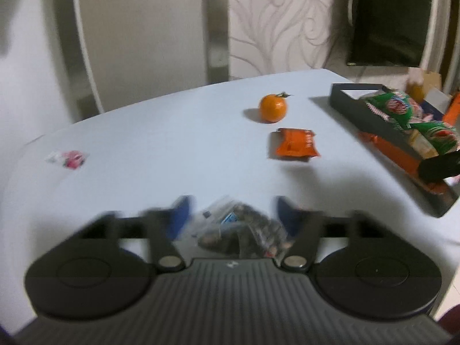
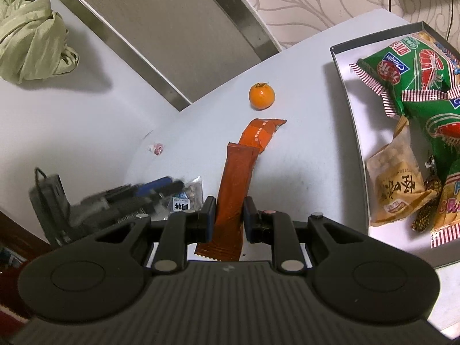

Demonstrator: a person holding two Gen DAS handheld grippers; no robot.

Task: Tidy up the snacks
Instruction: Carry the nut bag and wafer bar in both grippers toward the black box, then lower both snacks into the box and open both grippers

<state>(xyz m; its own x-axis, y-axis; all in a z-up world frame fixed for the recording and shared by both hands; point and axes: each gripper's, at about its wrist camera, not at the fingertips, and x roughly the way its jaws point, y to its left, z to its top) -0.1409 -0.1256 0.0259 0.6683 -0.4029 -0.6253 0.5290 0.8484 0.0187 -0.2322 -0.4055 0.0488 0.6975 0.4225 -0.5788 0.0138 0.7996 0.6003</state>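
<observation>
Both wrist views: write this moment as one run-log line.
left gripper: open around clear packet | right gripper: shut on orange packet | tray: holds snacks

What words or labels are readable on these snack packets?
"CRA", cut off by the picture's edge: yellow packet in the tray.
Green shrimp bags: brand lettering upside down, not readable.
Tan peanut packet: large Chinese characters, not legible.
Orange packets, clear packet: print too small or blurred.

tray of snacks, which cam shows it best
The right wrist view. It looks down into the tray, so the green shrimp-cracker bags and tan peanut packet inside are sharp. The left wrist view catches the tray side-on at the right edge, blurred, contents only partly seen.
</observation>
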